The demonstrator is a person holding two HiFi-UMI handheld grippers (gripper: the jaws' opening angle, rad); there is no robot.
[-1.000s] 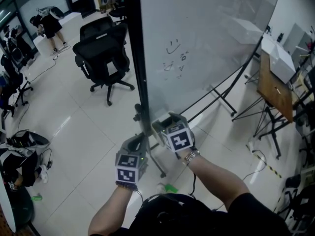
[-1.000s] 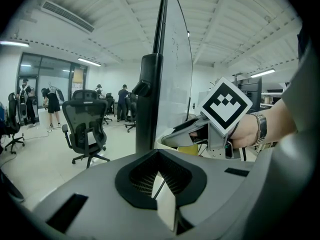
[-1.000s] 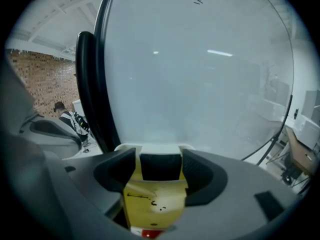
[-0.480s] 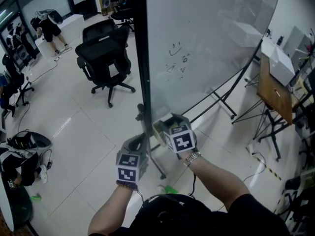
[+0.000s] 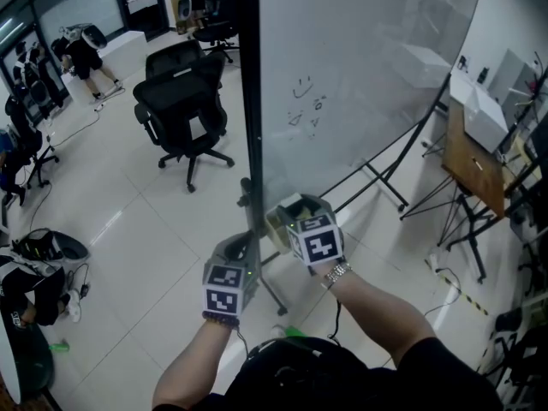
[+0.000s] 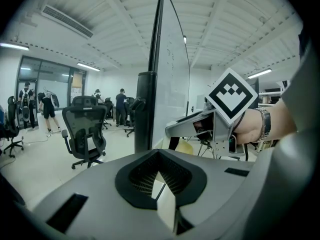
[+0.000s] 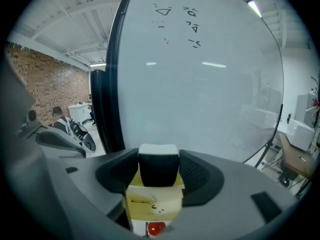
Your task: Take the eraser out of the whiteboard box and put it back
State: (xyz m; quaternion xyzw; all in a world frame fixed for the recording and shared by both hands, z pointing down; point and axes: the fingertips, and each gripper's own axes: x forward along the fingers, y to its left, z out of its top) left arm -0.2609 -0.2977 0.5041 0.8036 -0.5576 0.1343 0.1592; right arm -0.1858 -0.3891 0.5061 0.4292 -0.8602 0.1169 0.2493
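Your right tool (image 7: 159,178) squeezes the eraser (image 7: 158,159) just above the yellow whiteboard box (image 7: 152,203) under its tip, likely to lift it out, while your left tool (image 6: 159,175) sits closed and empty.

Entry, right claw (image 7: 159,170): eraser (image 7: 159,156) between the jaws, a pad against each side. The whiteboard box (image 7: 152,204) is directly below the eraser, and the whiteboard (image 7: 200,84) is straight ahead, near.

Entry, left claw (image 6: 159,176): jaws together. The whiteboard's edge post (image 6: 144,111) is just ahead. The right claw is ahead to its right, on the board's face side. An office chair (image 6: 82,131) stands ahead-left on the floor, well apart.
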